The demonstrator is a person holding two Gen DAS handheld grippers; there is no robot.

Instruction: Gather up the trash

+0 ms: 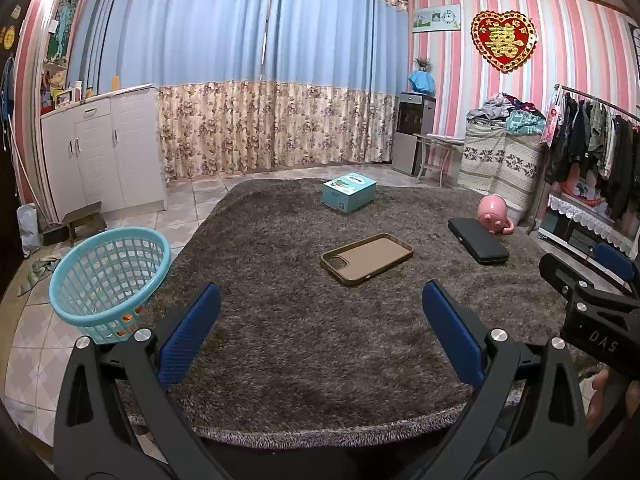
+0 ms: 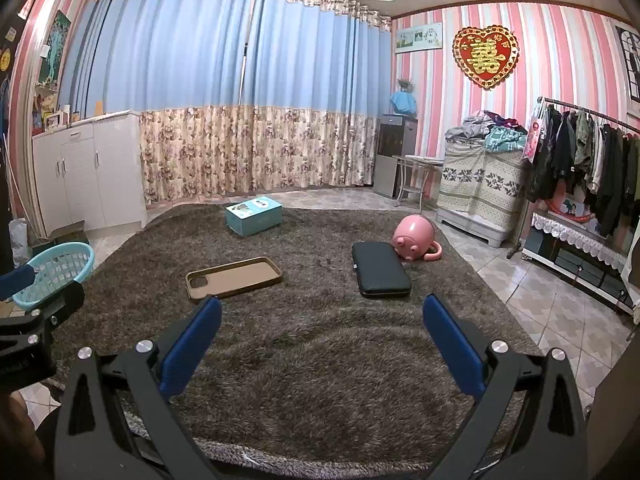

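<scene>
Basket point(image 1: 108, 280) sits at the left of the frame beside the rug point(image 1: 304, 320). Left claw point(image 1: 320, 328) and right claw point(image 2: 322, 338) are both wide apart, holding nothing, with a phone case point(image 1: 366, 258) ahead

Bare rug point(image 2: 320, 360) lies open ahead; farther on, phone case point(image 2: 234, 278), black case point(image 2: 380, 270) and box point(image 2: 254, 216) obstruct passage.

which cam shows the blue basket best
The left wrist view: the blue basket sits close and whole beside the rug's edge, mesh wall and orange bits inside visible. The right wrist view catches only part of it at the far left, cut off behind the left gripper.
</scene>
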